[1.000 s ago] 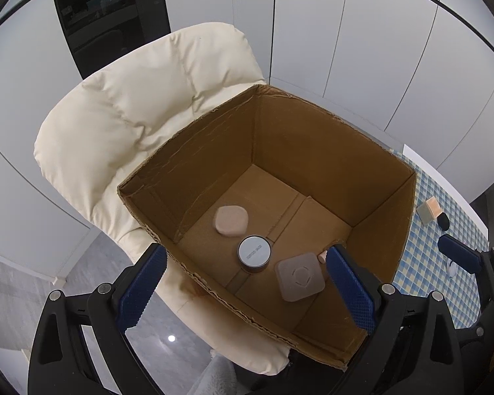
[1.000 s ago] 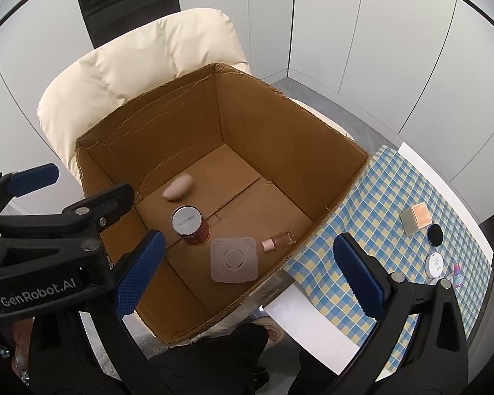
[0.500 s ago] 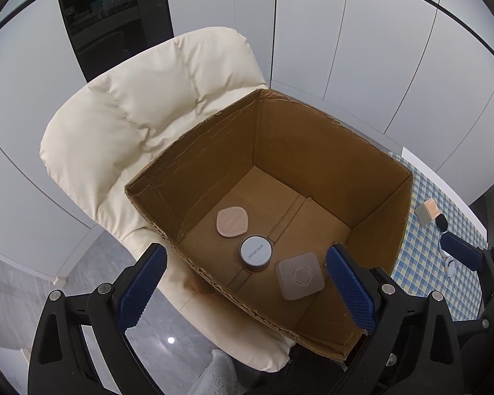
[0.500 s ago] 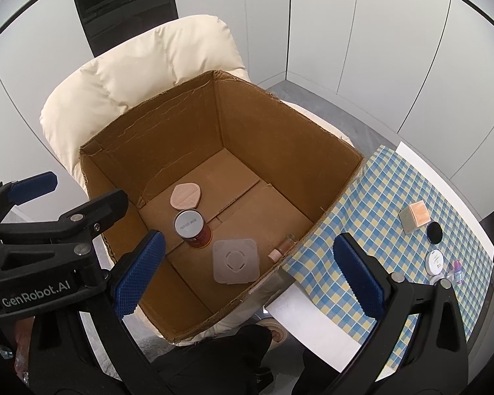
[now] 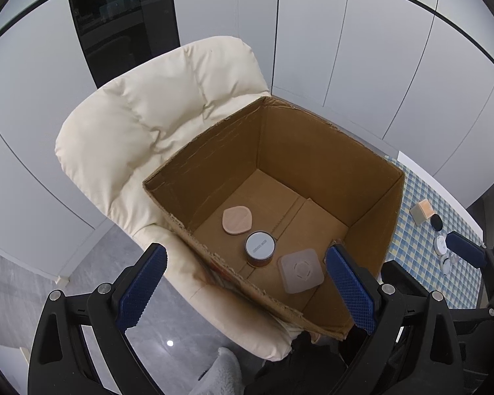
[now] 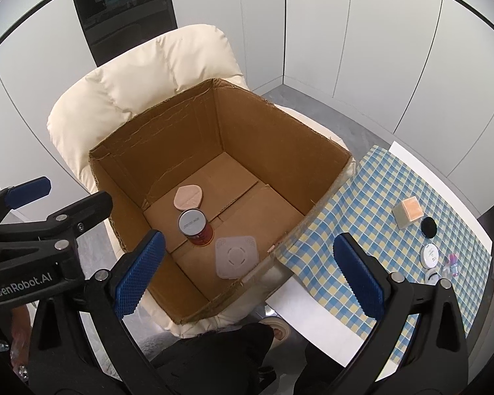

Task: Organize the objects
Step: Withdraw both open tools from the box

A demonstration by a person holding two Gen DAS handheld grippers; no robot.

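An open cardboard box (image 5: 313, 138) (image 6: 263, 131) rests on a cream padded chair (image 5: 154, 125) (image 6: 141, 75). On its floor lie a flat pink pad (image 5: 236, 220) (image 6: 187, 196), an upright red can with a grey lid (image 5: 260, 248) (image 6: 195, 227) and a pale square lid (image 5: 300, 272) (image 6: 236, 255). My left gripper (image 5: 247, 286) hangs open above the box's near edge, holding nothing. My right gripper (image 6: 247, 276) is open too, empty, over the box's near right corner.
A blue-and-yellow checked cloth (image 6: 378, 223) covers the table to the right. On it sit a small peach cube (image 6: 407, 212), a black round cap (image 6: 428, 227), a white round jar (image 6: 429, 255) and a tiny bottle (image 6: 452, 263). Grey floor (image 5: 82, 273) lies to the left.
The pink pad, blurred and tilted a second ago, now lies flat and still on the box floor. Both grippers have drawn back and up from the box, staying open.
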